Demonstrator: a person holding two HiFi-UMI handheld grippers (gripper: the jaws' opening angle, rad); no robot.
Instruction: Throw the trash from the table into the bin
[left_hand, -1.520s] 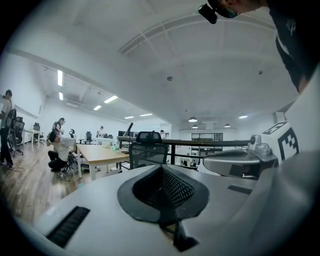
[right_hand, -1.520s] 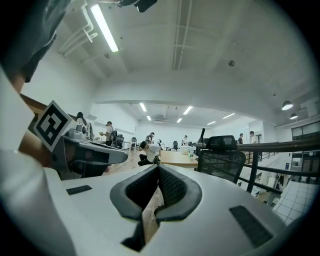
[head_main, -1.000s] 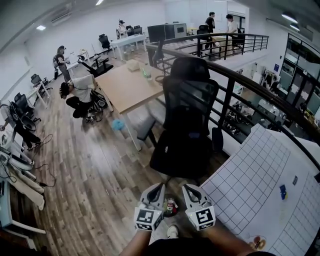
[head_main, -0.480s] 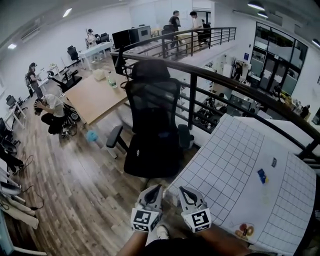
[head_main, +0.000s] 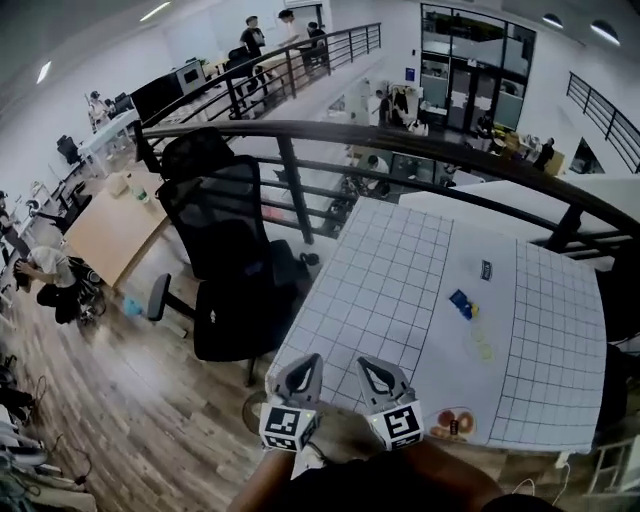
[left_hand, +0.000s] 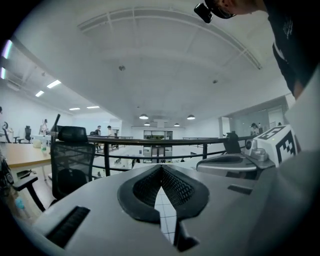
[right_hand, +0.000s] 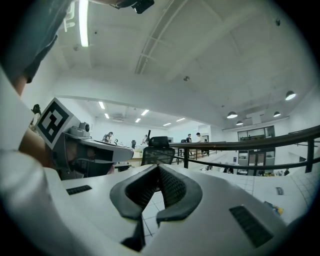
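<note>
A table under a white gridded cover (head_main: 400, 290) fills the middle of the head view. On it lie a blue packet (head_main: 462, 303), a small dark item (head_main: 486, 269), pale wrappers (head_main: 480, 343) and an orange-red item (head_main: 452, 423) near the front edge. My left gripper (head_main: 311, 359) and right gripper (head_main: 363, 361) sit side by side at the table's near edge, both pointing level at it. Both are shut with nothing between the jaws (left_hand: 161, 167) (right_hand: 159, 167). The blue packet (right_hand: 272, 207) shows low at the right in the right gripper view. A round grey thing (head_main: 252, 410), perhaps the bin, stands on the floor by the table's near left corner.
A black office chair (head_main: 235, 270) stands close against the table's left side. A dark railing (head_main: 400, 140) curves behind the table. A wooden desk (head_main: 105, 225) and a crouching person (head_main: 50, 272) are at the far left, on the wooden floor (head_main: 150, 400).
The view has swung right: the chair slid to the left and the gridded table came to the middle. Both grippers stayed shut and side by side.
</note>
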